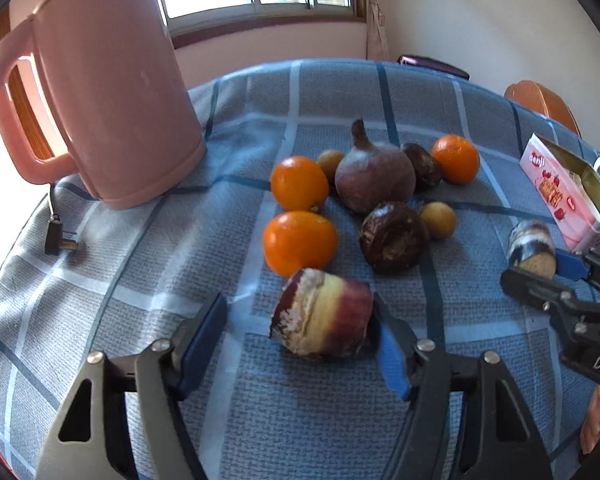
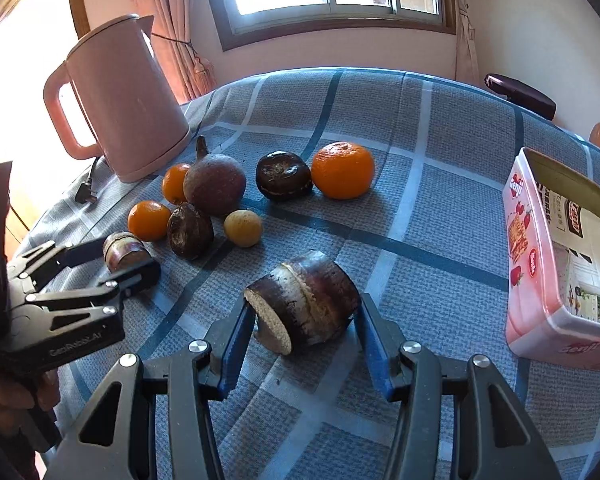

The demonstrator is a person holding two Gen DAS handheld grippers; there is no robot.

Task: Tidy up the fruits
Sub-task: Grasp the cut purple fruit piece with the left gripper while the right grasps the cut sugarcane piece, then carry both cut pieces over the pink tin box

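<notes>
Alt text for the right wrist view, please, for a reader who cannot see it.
The right gripper has its jaws either side of a cut sugarcane piece lying on a blue checked tablecloth. Behind lie oranges and dark fruits beside a pink kettle; a pink tin stands right.

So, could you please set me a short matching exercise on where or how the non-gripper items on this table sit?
Things:
1. kettle
2. tin
3. plug
4. largest fruit

States:
a. lying flat on the cloth
b. stem pointing up
c. open-topped, at the right
d. upright, at the left

Pairs: 1-d, 2-c, 3-a, 4-b
</notes>
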